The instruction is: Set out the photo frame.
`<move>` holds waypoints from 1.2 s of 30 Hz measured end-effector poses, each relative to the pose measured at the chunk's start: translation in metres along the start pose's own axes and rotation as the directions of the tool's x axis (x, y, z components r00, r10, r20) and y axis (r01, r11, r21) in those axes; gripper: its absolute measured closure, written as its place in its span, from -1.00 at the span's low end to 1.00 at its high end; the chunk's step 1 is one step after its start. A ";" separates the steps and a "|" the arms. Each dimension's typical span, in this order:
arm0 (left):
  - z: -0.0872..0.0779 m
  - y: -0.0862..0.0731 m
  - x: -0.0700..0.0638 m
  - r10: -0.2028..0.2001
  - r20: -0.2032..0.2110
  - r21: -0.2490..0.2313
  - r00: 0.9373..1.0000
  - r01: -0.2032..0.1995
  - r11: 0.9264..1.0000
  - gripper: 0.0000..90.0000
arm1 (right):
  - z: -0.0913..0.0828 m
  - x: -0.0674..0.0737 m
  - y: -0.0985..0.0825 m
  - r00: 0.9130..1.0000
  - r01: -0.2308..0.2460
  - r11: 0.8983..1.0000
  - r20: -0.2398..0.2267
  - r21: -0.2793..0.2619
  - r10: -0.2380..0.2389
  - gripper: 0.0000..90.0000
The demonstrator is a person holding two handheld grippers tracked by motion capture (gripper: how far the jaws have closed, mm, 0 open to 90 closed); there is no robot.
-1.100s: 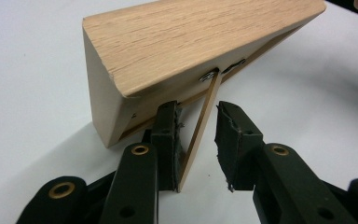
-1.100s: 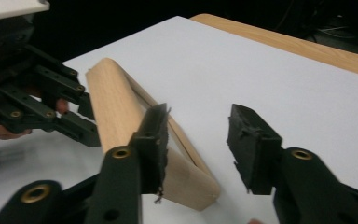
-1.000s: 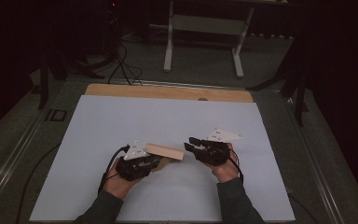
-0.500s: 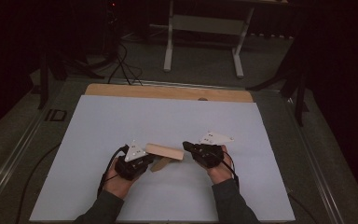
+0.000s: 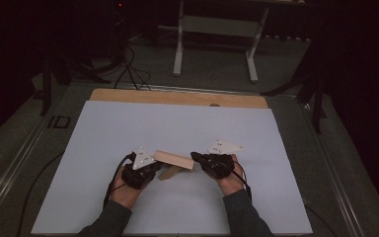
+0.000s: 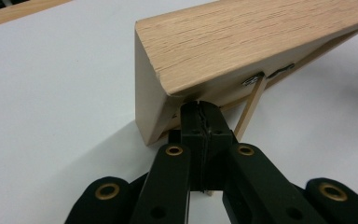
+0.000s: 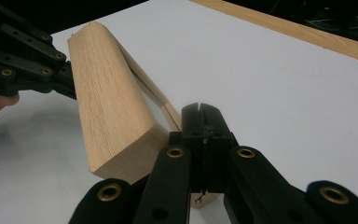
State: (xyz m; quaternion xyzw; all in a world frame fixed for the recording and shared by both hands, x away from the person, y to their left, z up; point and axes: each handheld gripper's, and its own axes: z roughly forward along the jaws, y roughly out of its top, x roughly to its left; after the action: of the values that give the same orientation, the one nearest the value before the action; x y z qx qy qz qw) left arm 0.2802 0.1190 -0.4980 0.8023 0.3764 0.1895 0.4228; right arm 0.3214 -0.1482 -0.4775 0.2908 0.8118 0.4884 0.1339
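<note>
While raising the wooden block [image 5: 173, 159] over the near middle of the white sheet [image 5: 128, 123], keep the left gripper [image 6: 200, 109], jaws just closed down, and the right gripper [image 7: 200, 112] clenched on the thin slat [image 7: 165, 109] beneath it, lift the 2 ends evenly, avoid twisting.

A white sheet [image 5: 128, 128] is covering the middle of the frame, its wooden table edge [image 5: 177, 97] showing just above. A metal stand [image 5: 214, 29] is standing at the upper centre, with cables [image 5: 128, 69] trailing at the upper left.
</note>
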 end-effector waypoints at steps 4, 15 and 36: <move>0.001 0.001 0.001 -0.005 0.001 0.002 1.000 0.005 1.000 0.99 | 0.000 0.001 0.000 1.000 0.000 1.000 -0.004 0.001 0.000 0.99; 0.001 0.004 -0.005 -0.004 0.011 -0.008 1.000 0.004 1.000 0.99 | 0.001 0.004 0.000 1.000 0.006 1.000 -0.010 0.008 -0.006 0.99; 0.001 0.009 -0.010 -0.014 0.048 -0.018 0.999 0.015 1.000 0.99 | 0.004 0.013 0.000 0.999 0.024 1.000 -0.029 0.017 -0.023 0.99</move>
State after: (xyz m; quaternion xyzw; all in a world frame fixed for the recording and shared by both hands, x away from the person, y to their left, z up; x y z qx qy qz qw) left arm 0.2789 0.1076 -0.4913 0.7999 0.3704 0.1707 0.4402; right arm 0.3134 -0.1378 -0.4782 0.2753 0.8211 0.4841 0.1255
